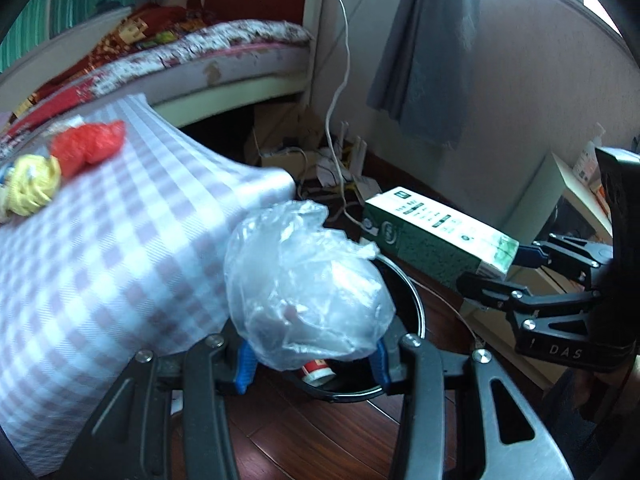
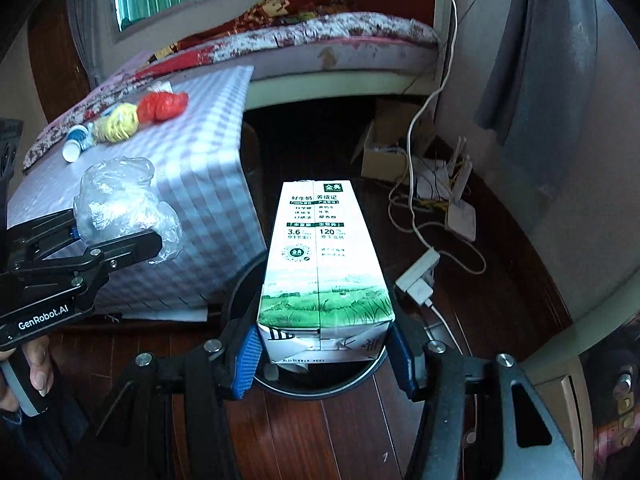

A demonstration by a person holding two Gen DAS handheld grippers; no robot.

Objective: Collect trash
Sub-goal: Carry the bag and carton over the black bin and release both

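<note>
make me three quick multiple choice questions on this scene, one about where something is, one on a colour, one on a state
1. Where is the bin?
A. on the bed
B. on the wooden floor beside the checked table
C. on the checked table

2. What colour is the crumpled bag at the far end of the checked table?
A. red
B. black
C. green

3. What is the right gripper doing?
A. hanging open and empty
B. shut on the milk carton
C. shut on a yellow bundle

Answers:
1 B: the dark round rim sits on the floorboards right below the two grippers, next to the table's cloth.
2 A: it is bright red, lying beside the yellow bundle.
3 B: its blue pads press both sides of the milk carton; the left gripper holds the clear plastic bag.
</note>
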